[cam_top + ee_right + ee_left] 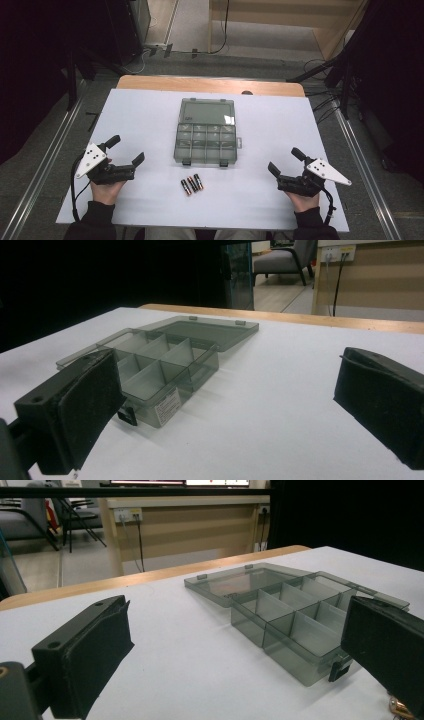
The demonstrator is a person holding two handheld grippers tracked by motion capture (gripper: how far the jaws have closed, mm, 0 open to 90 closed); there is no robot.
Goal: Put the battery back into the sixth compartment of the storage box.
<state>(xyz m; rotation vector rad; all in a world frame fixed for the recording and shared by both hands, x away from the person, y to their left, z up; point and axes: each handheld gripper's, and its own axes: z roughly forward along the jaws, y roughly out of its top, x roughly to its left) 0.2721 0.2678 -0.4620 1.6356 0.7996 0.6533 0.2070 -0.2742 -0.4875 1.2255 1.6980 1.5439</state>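
Smoky grey translucent plastic forms the compartment box [205, 143], which lies open at the middle of the white table [150, 120] with its flat lid [207, 111] folded back on the far side. Three small copper-and-black batteries [192, 184] lie side by side just in front of the box, on the person's side. Well to either side, the left gripper [126, 150] and the right gripper [283, 161] rest on the table with jaws spread wide, holding nothing.

Dark sleeves [95, 212], black grippers [125, 148]
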